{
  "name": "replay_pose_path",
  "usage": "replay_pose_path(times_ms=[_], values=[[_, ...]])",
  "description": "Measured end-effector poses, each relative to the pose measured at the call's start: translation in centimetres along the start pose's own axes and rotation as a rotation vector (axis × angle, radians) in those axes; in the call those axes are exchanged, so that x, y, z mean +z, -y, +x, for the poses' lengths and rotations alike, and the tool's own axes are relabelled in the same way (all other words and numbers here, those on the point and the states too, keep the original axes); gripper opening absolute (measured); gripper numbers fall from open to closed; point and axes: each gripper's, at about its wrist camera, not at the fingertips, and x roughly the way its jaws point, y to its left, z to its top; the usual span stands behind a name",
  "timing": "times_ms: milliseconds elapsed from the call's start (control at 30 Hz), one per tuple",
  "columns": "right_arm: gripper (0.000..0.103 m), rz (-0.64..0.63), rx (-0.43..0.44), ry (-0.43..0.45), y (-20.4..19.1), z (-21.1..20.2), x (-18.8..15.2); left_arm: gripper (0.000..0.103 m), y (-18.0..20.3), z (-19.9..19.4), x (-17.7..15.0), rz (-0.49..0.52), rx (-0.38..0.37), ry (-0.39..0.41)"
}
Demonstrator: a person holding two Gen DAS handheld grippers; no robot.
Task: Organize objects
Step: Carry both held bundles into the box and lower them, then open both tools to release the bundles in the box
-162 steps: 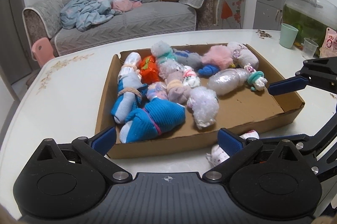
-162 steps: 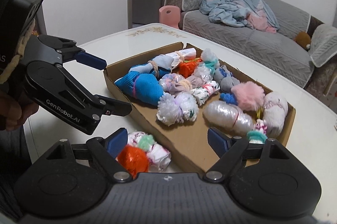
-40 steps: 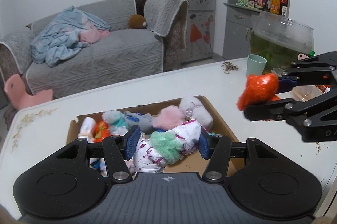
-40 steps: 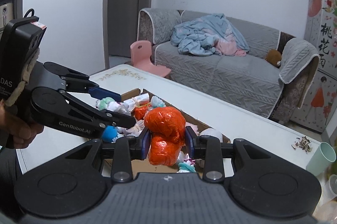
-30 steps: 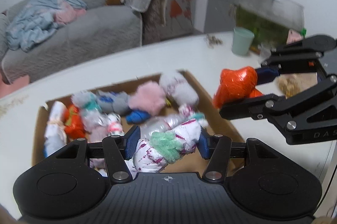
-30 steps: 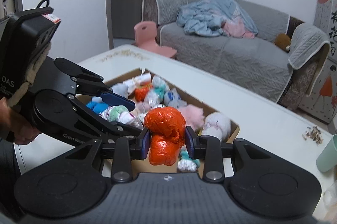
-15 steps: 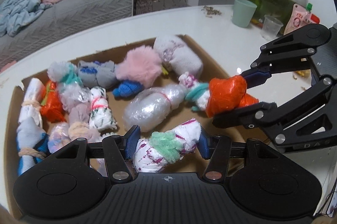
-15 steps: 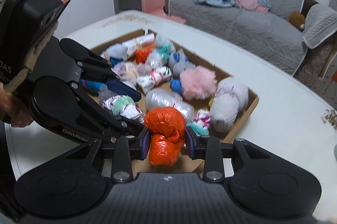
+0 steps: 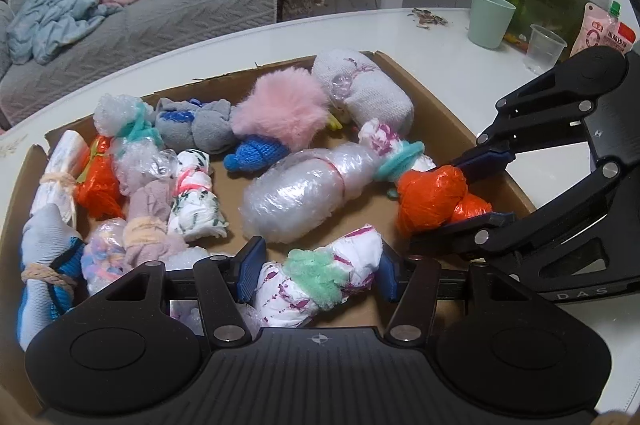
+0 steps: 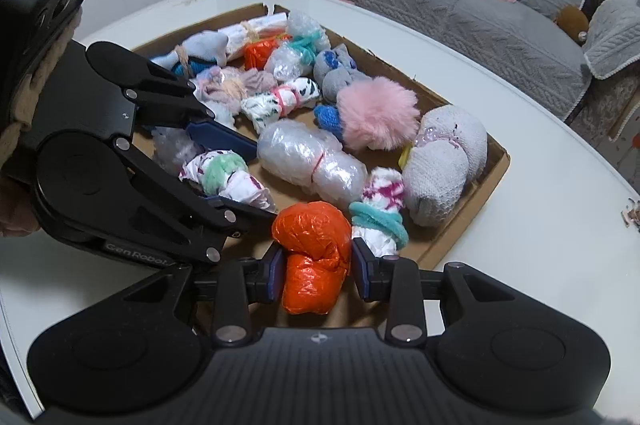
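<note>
Carrying: two bundles at once, both low over the cardboard tray (image 9: 472,129), each clamped in its own claw.
Left claw (image 9: 316,271): shut on white bundle with green band (image 9: 320,281), pads pressing both ends; bundle hangs over the tray's near side, just in front of the bubble-wrap roll (image 9: 304,193).
Right claw (image 10: 318,267): shut on orange bag bundle (image 10: 314,245), pinched at its waist; bundle over the near right part of the tray, just beside a white-and-pink bundle with teal band (image 10: 380,209).
Step in hand: placement into the tray, judged from both claws tilted down over it; release not yet made.
Next move calls for: settling each bundle onto bare cardboard, then parting the jaws; probably one claw at a time, since the two stand close together.
Open room: bare cardboard floor between the bubble-wrap roll and the near wall; far half packed with pink fluffy ball (image 9: 280,109), grey sock roll (image 9: 364,89) and small rolls.
Edges: right tray wall just beside the orange bag bundle; risk of resting on the rim and tipping onto the table (image 9: 432,37).
Clearance: claws nearly touching in right wrist view; cannot tell if contact.
</note>
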Motion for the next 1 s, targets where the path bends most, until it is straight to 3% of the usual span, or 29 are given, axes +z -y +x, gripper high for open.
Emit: replay_pose_path(times_ms=[300,633,1000], values=[[0.033,-0.084,-0.036,-0.035,-0.2,0.7,0.2,0.064,0.3,0.3,0.1,0.038,-0.003,-0.006],[0.041,-0.101,-0.033,-0.043,-0.6,0.1,0.1,0.078,0.3,-0.3,0.1,0.046,0.015,-0.019],[0.072,-0.134,-0.061,0.005,-1.3,-2.8,0.0,0.101,0.4,-3.9,-0.4,0.018,0.025,0.053]])
